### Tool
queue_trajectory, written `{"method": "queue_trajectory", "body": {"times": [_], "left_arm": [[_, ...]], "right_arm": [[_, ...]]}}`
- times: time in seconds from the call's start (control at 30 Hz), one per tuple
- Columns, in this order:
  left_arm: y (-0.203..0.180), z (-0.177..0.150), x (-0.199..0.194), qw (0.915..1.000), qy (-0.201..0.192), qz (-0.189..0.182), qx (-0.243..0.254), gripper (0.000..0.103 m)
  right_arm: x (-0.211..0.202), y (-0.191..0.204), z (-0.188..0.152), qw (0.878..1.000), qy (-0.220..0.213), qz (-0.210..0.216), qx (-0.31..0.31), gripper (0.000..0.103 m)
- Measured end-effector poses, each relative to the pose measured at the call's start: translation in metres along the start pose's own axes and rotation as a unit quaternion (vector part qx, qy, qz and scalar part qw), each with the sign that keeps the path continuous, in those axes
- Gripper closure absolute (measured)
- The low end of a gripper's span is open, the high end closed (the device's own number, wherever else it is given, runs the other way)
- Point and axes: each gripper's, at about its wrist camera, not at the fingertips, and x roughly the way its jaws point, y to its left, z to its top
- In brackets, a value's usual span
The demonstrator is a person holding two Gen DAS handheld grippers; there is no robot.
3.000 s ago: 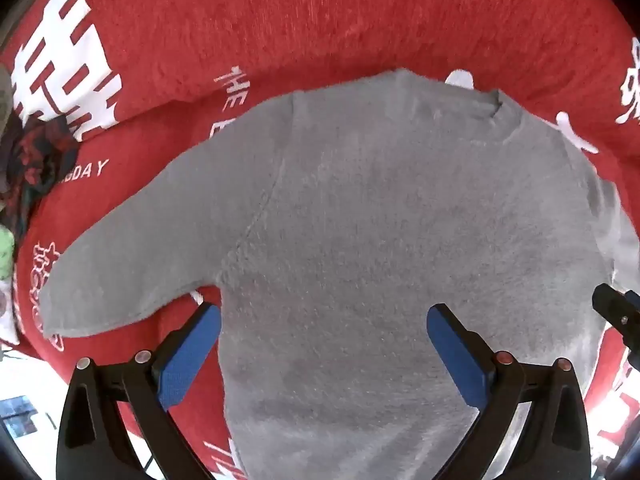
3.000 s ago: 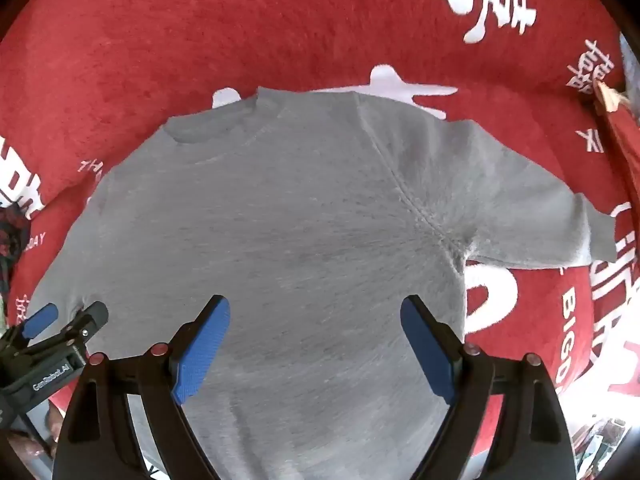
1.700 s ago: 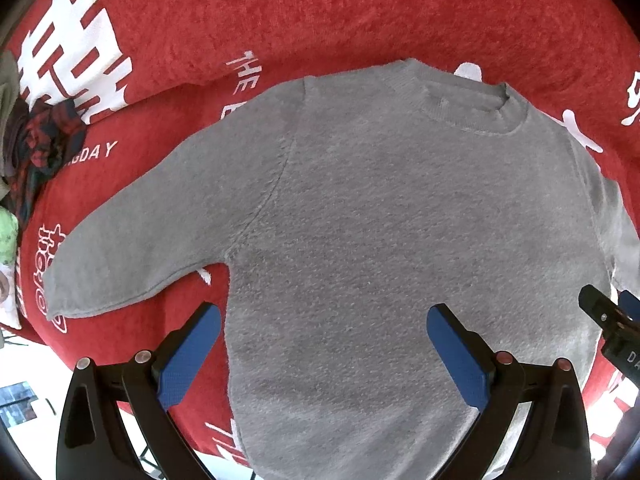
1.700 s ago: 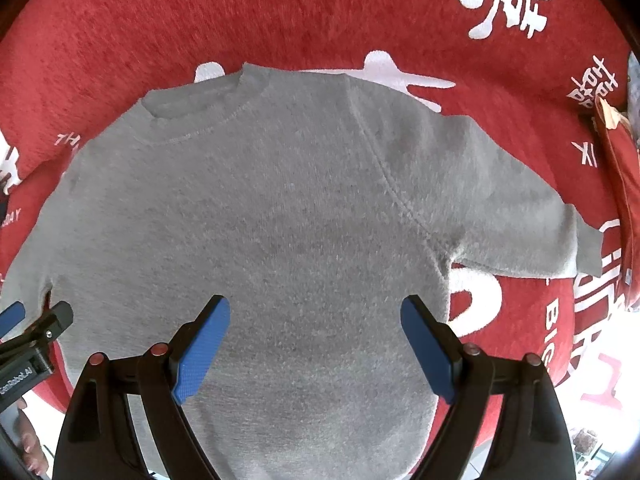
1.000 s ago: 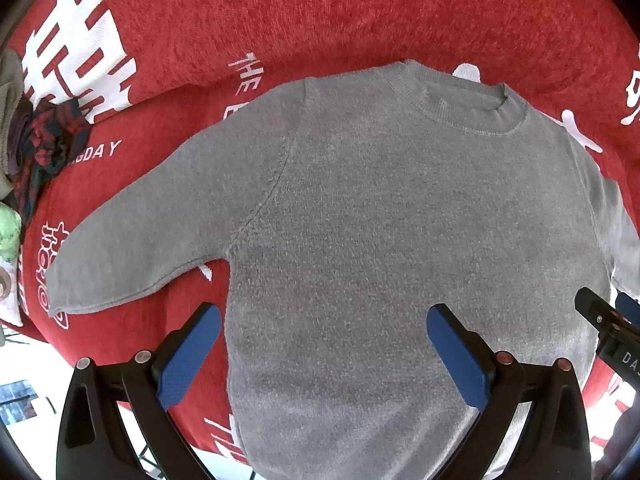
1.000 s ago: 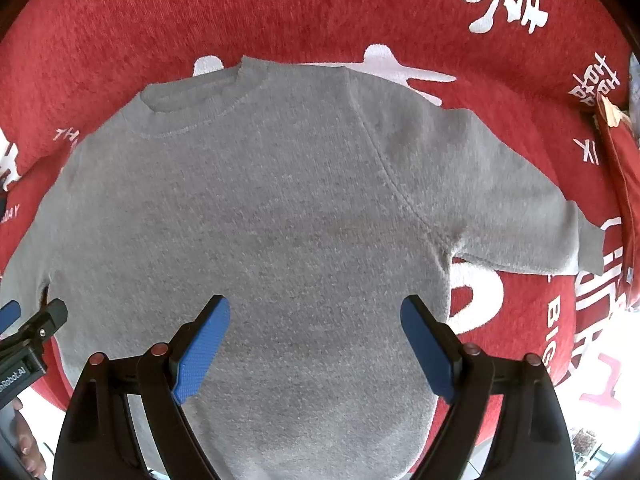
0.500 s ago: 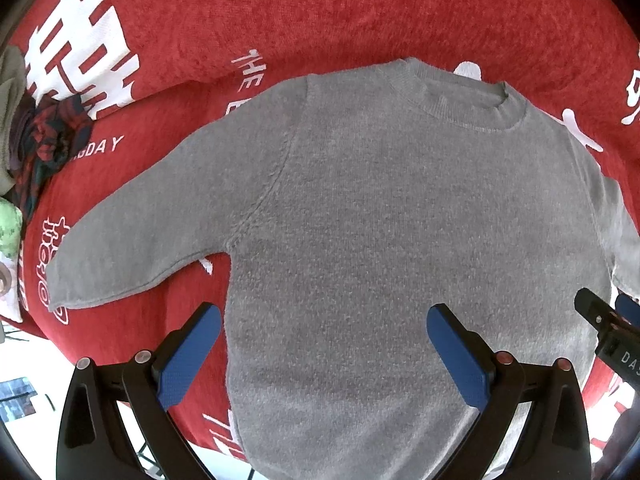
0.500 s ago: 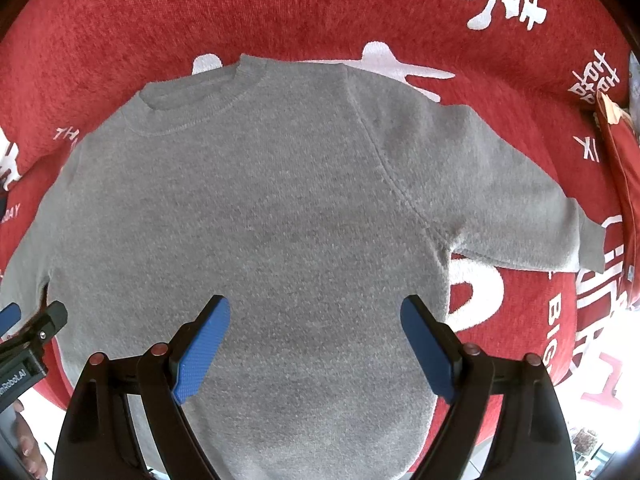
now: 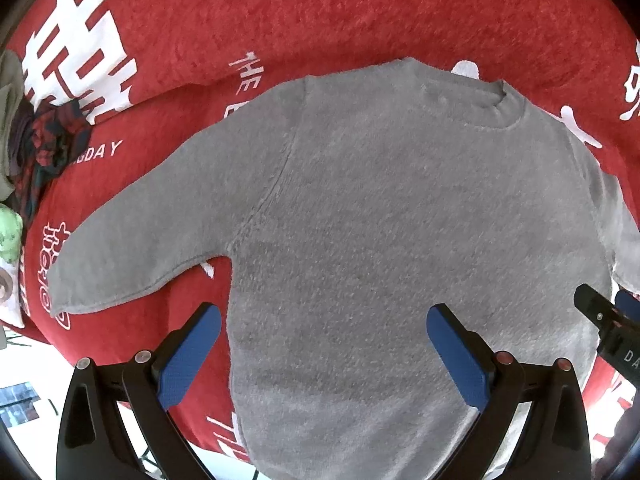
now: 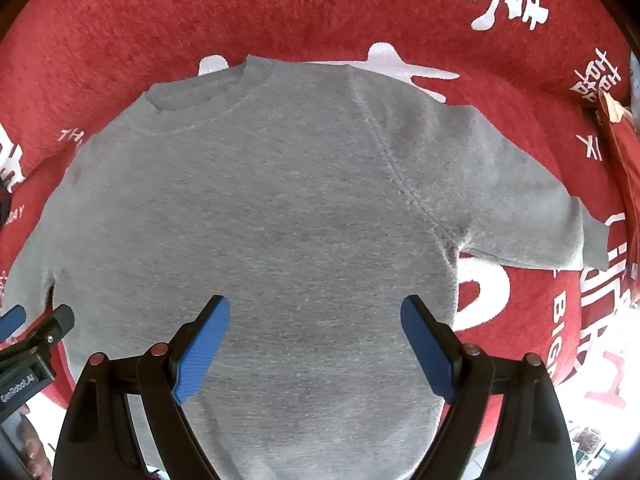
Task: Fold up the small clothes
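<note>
- The grey sweater (image 9: 400,220) lies flat and face up on the red blanket (image 9: 320,12), collar away from me, both sleeves spread out to the sides. I judge it is laid out this way so that the sleeves and sides can be folded in cleanly; no fold has been made yet.
- My left gripper (image 9: 323,346) hangs over the lower body of the sweater with its blue pads wide apart and nothing between them. The left pad sits over the red cloth just beside the sweater's side edge.
- My right gripper (image 10: 316,344) is likewise spread wide and empty, above the sweater's lower middle.
- I hold both above the cloth, probably to pick where to take the first hold.
- The left view alone shows the whole left sleeve (image 9: 140,232) to its cuff, and a dark plaid garment (image 9: 48,144) bunched at the blanket's edge.
- The right view alone shows the right sleeve (image 10: 520,208) full length, cuff included.
</note>
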Motion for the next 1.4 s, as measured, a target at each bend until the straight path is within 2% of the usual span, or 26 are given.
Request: {"method": "queue_trajectory", "body": {"times": [0.5,1.07,1.4], "left_arm": [[0.009,0.001,0.005,0.9999,0.002,-0.007,-0.007,0.0],[0.038,-0.005,0.011,0.9995,0.004,-0.013,-0.03,0.0],[0.057,-0.014,0.015,0.9987,0.006,-0.009,-0.049,0.0]], "right_arm": [[0.002,0.007,0.001,1.0,0.005,-0.001,-0.002,0.013],[0.001,0.028,-0.004,1.0,0.01,-0.005,-0.015,0.013],[-0.006,0.048,-0.01,0.999,-0.004,0.004,-0.038,0.013]]}}
